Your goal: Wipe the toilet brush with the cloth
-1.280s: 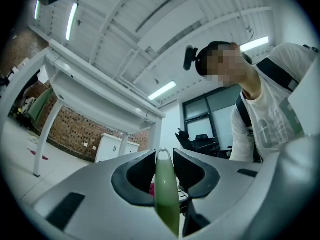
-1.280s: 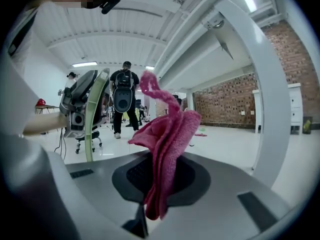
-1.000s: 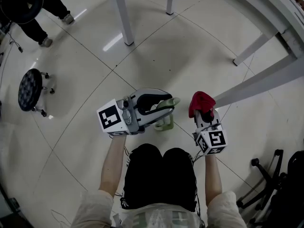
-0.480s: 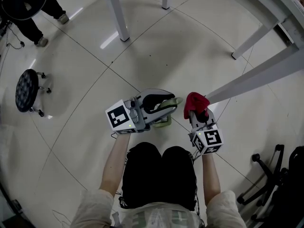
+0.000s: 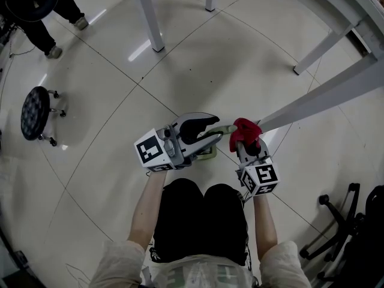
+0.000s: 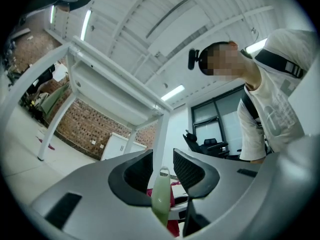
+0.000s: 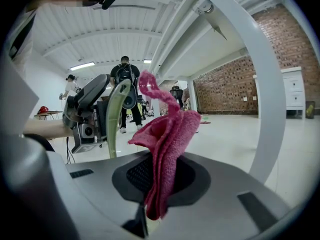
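In the head view my left gripper (image 5: 216,132) is shut on the pale green toilet brush handle (image 5: 223,128), which sticks out to the right past its jaws. My right gripper (image 5: 248,144) is shut on a red cloth (image 5: 245,129) bunched above its jaws, right beside the handle's end. The left gripper view has the handle (image 6: 161,199) standing between the dark pads of that gripper (image 6: 162,160), with the cloth (image 6: 172,196) behind. Seen from the right gripper (image 7: 159,184), the cloth (image 7: 167,134) rises from the jaws next to the curved handle (image 7: 114,119). The brush head is hidden.
A green brush holder (image 5: 207,153) sits on the tiled floor under the left gripper. White table legs (image 5: 150,23) and a slanted beam (image 5: 324,101) stand ahead and right. A stool (image 5: 34,113) and a standing person (image 5: 36,17) are at left, a chair base (image 5: 342,233) at lower right.
Both grippers have sunk a little, and the red cloth has come closer to the end of the brush handle. Both grips are unchanged.
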The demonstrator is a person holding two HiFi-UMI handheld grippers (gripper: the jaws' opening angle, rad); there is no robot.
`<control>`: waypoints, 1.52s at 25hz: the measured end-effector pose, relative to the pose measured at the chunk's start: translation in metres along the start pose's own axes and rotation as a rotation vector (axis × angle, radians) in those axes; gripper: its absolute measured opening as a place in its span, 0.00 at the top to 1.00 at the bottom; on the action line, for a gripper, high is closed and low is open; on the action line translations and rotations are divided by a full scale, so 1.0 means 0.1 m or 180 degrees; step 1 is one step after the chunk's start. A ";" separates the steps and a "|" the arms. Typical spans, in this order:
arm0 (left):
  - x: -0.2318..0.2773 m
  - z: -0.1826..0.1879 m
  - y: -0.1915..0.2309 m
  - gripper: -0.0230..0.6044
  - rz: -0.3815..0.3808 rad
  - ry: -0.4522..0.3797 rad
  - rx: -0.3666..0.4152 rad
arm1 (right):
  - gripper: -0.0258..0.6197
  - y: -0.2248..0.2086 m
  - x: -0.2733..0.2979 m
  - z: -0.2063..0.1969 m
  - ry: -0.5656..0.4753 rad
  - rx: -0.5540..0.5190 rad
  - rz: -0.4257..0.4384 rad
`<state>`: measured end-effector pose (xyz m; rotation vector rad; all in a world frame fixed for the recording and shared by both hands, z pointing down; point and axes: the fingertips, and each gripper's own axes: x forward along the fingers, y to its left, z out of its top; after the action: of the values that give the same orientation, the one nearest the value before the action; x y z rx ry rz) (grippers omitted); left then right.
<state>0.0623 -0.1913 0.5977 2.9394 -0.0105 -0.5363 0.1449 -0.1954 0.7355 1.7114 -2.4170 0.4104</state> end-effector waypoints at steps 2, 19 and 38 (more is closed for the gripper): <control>-0.04 0.16 0.02 0.79 0.0156 0.0016 0.0178 | 0.91 -0.02 -0.03 0.03 -0.0024 0.0045 -0.0036; -1.49 0.21 0.80 0.96 0.3350 0.0115 0.0547 | 0.91 -0.16 -0.05 0.31 -0.0283 0.0337 -0.0461; -1.15 0.57 0.79 0.96 0.3226 0.0524 0.0587 | 0.91 -0.36 -0.11 0.64 0.0078 0.0352 -0.0960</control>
<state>-0.0633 -0.2739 0.5976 2.6209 -1.4696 -0.1221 0.1845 -0.2166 0.6760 2.0622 -2.1057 0.5257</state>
